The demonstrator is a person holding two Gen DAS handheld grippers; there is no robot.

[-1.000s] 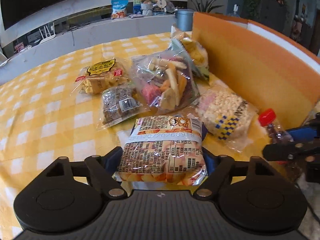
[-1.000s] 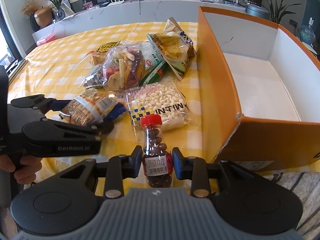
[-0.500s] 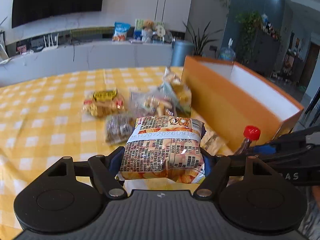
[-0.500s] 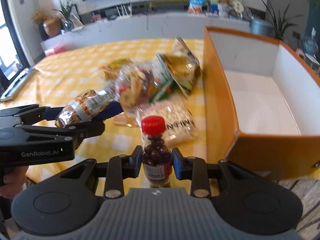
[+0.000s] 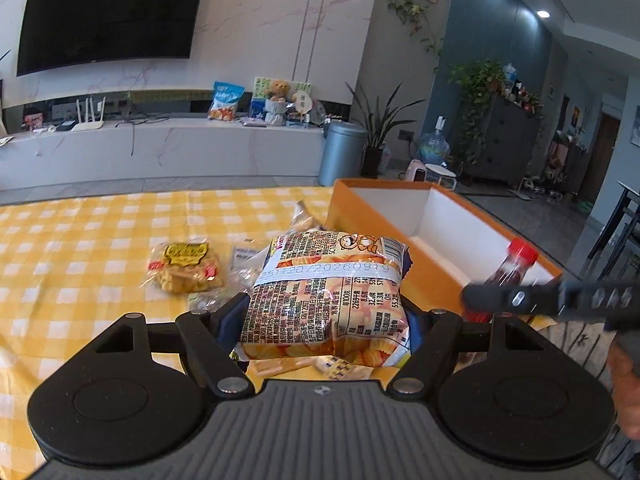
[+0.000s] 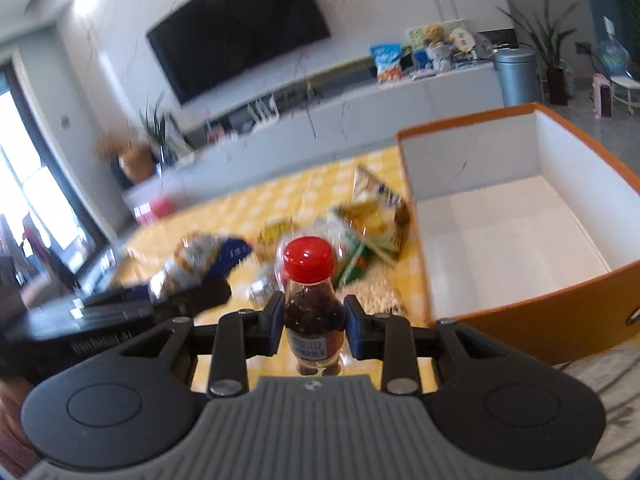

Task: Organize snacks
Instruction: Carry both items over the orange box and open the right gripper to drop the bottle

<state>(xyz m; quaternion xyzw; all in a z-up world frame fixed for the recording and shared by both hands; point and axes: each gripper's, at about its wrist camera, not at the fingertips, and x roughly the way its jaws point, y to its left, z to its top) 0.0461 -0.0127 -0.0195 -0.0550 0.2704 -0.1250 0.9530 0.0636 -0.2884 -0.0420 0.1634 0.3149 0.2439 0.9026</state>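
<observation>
I've lifted both tongs off the table since the earlier frame. My left gripper (image 5: 326,320) squeezes the chip bag (image 5: 326,292) by its sides: light, soft, crushable. My right gripper (image 6: 312,326) clamps the red-capped bottle (image 6: 312,300) at its body: stiff, slick. Both hang near the orange box (image 6: 560,320) at the table's edge.

You see a shiny, crinkly plastic snack bag (image 5: 326,294) with print all over it. The little bottle (image 6: 314,312) is clear, smooth plastic with a glossy red cap (image 6: 308,259). The box (image 6: 532,320) looks like cardboard, matt orange outside and plain white inside. The tablecloth (image 5: 80,240) is soft-looking yellow and white checked cloth. Your left gripper (image 5: 324,318) is matt black plastic, and its grey base (image 5: 320,432) has ribbed grooves.
</observation>
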